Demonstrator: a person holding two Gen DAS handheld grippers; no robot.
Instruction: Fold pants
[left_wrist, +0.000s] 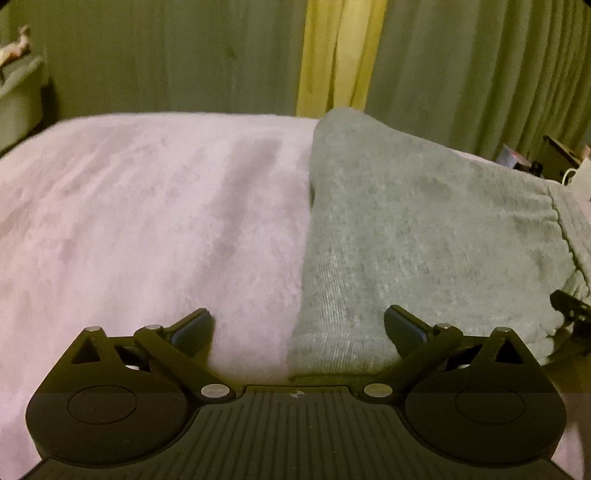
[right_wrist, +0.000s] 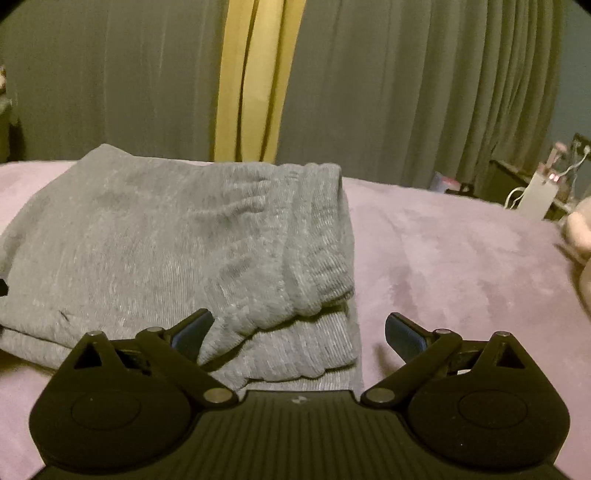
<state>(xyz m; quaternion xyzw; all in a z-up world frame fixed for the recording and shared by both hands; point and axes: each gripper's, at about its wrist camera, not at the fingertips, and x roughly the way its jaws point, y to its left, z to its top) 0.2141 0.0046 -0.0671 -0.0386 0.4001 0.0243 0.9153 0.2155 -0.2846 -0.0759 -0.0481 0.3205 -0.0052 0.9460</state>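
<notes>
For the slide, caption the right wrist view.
Open right gripper poised at the near edge of folded grey sweatpants on a pink blanket.

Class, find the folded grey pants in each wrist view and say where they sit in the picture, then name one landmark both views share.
Left wrist view: the grey pants fill the centre-right, on the pink blanket.
Right wrist view: the grey pants lie centre-left, their ribbed edge nearest the open right claw.
Shared landmark: the yellow curtain strip between grey curtains, behind the bed.
</notes>
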